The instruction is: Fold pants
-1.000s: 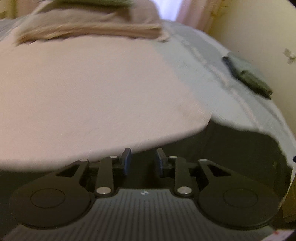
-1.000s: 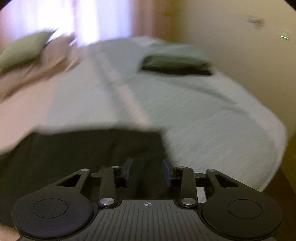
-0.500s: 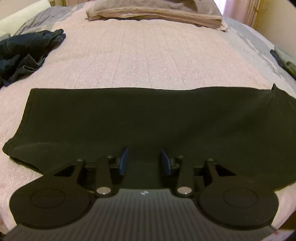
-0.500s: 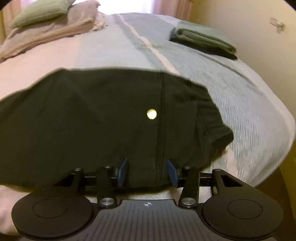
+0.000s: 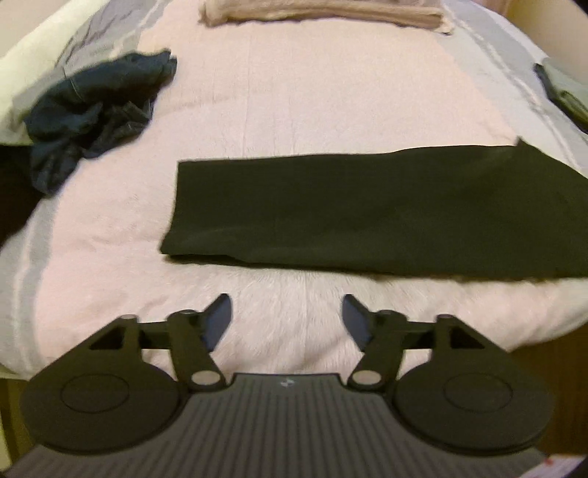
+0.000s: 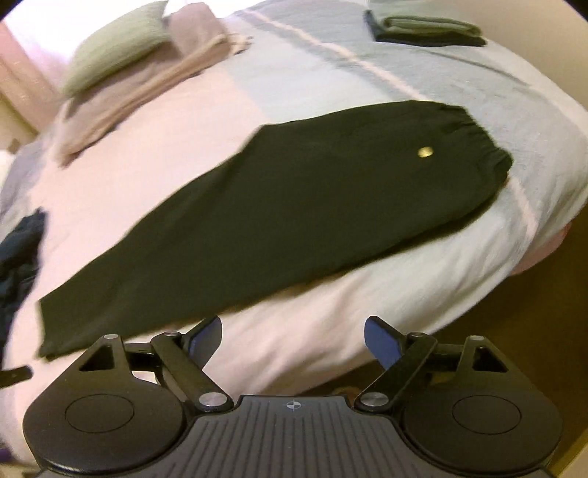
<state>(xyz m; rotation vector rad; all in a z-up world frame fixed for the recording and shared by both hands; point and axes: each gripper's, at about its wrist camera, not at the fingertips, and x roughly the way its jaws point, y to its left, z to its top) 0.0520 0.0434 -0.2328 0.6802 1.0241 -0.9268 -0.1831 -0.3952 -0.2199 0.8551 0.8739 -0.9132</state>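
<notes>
Black pants [image 5: 367, 209] lie flat across the bed, folded lengthwise into one long strip. The leg hem is at the left in the left wrist view. In the right wrist view the same pants [image 6: 279, 206] run diagonally, with the elastic waistband at upper right and a small gold spot on the cloth. My left gripper [image 5: 286, 312] is open above the pink cover, just short of the pants' near edge. My right gripper [image 6: 293, 332] is open over the bed's front edge, holding nothing.
A crumpled dark blue garment [image 5: 92, 110] lies at the left of the bed. Folded beige bedding [image 5: 323, 13] and a green pillow [image 6: 114, 44] sit at the far end. A folded dark and green stack [image 6: 426, 27] rests at the far right. The bed edge drops off below the grippers.
Both grippers have opened, let go of the pants and pulled back toward the bed's front edge. The pants now lie spread flat on the bed.
</notes>
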